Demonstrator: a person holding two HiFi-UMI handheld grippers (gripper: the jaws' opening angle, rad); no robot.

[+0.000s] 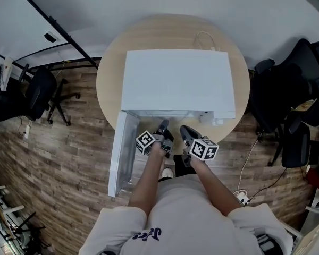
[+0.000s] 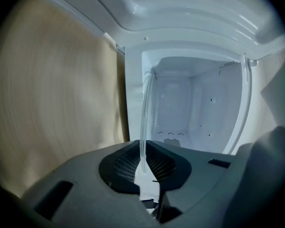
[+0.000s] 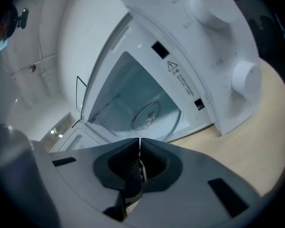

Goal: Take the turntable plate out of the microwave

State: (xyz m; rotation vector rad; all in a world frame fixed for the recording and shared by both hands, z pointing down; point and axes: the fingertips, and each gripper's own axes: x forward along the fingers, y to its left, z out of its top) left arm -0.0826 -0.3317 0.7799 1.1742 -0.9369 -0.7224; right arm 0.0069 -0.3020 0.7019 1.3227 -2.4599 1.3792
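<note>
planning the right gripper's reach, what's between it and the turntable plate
Nothing shows there: in the right gripper view, the shut right gripper looks straight at the turntable plate in the open microwave mouth.

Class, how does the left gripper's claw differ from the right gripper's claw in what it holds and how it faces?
The left gripper has its claw shut on the turntable plate, glass edge rising from it; the right gripper has its claw shut with a pale sliver between, which I cannot identify. The left faces straight into the microwave cavity; the right sees it tilted. Both sit at its open front.
</note>
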